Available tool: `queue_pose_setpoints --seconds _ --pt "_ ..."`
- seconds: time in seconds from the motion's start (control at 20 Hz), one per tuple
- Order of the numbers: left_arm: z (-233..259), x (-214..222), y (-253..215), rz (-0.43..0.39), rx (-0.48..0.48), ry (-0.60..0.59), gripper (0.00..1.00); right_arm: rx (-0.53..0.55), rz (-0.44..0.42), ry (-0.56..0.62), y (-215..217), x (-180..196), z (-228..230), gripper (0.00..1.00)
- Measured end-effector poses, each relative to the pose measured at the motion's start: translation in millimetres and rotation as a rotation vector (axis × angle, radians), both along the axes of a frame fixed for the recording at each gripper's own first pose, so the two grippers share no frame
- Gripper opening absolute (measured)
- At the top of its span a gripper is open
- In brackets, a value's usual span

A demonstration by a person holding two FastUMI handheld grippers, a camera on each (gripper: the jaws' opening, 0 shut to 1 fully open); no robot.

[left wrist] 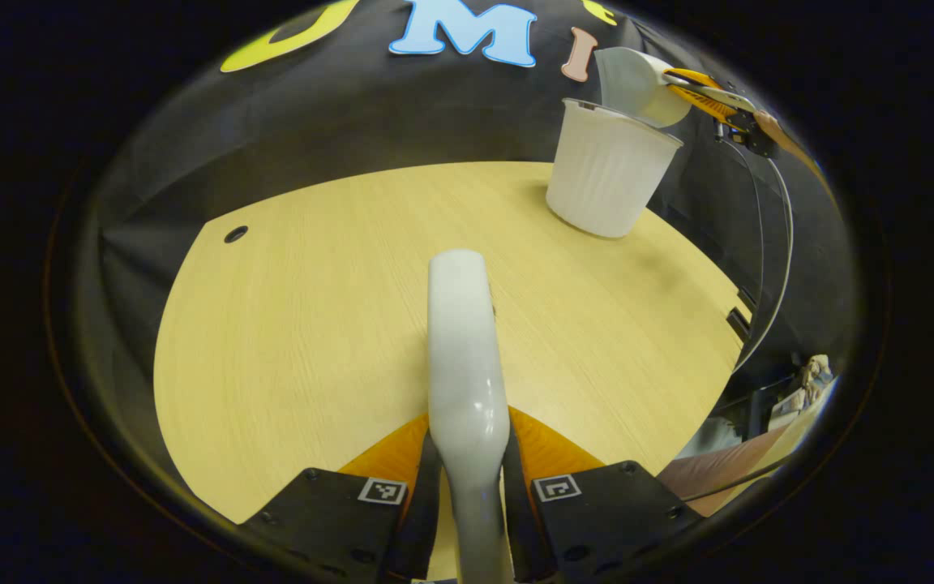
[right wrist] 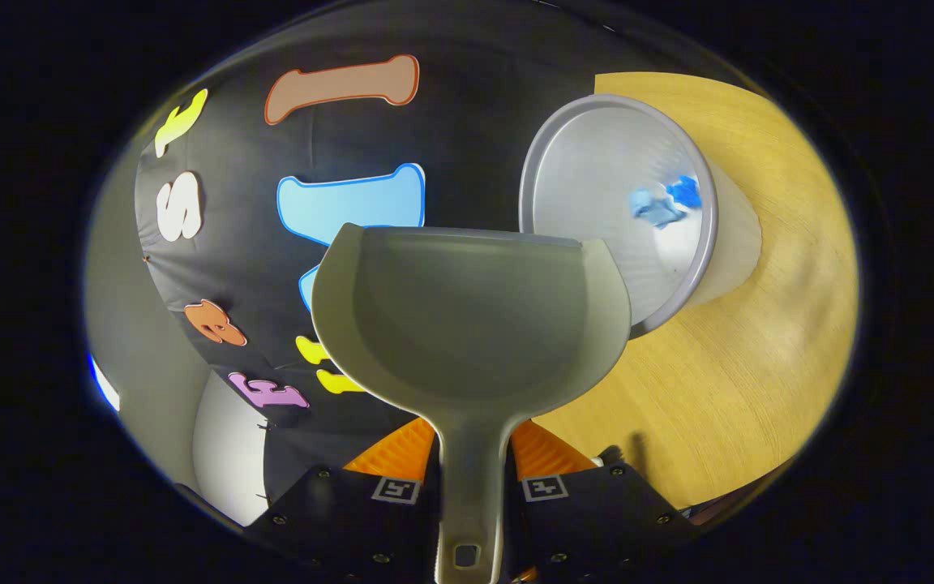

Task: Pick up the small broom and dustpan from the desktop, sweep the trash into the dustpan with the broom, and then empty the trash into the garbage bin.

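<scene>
My left gripper [left wrist: 471, 470] is shut on the white broom [left wrist: 463, 341], which points forward low over the wooden table [left wrist: 297, 324]. At the far right, the right gripper [left wrist: 714, 97] holds the grey dustpan [left wrist: 633, 85] tipped above the white garbage bin [left wrist: 609, 170]. In the right gripper view, my right gripper [right wrist: 471, 478] is shut on the handle of the dustpan [right wrist: 467, 324], whose inside looks bare. Its front lip sits at the rim of the bin [right wrist: 597, 162]. Blue trash [right wrist: 661, 203] lies inside the bin.
The bin stands near the table's far right corner. A small round hole [left wrist: 235, 234] marks the table's far left. A cable [left wrist: 775, 268] hangs down past the table's right edge. The tabletop [right wrist: 759, 341] stretches beside the bin.
</scene>
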State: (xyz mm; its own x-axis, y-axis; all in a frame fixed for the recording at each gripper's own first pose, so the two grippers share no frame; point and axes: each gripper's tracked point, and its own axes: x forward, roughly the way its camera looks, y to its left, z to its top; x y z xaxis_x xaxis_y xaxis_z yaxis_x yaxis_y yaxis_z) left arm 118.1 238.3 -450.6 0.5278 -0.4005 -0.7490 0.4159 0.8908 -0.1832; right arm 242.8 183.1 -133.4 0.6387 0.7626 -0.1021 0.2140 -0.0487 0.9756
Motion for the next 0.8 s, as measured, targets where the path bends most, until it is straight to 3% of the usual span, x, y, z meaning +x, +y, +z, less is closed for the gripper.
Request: queue_pose_setpoints --seconds 0.35,0.8 --pt "-1.0 0.7 4.3 0.03 -0.011 0.002 0.42 -0.091 0.076 -0.086 30.6 -27.3 15.2 0.31" --pt "-12.3 13.5 12.3 0.115 -0.024 0.003 0.43 -0.39 0.19 -0.236 75.6 -85.8 6.8 0.31"
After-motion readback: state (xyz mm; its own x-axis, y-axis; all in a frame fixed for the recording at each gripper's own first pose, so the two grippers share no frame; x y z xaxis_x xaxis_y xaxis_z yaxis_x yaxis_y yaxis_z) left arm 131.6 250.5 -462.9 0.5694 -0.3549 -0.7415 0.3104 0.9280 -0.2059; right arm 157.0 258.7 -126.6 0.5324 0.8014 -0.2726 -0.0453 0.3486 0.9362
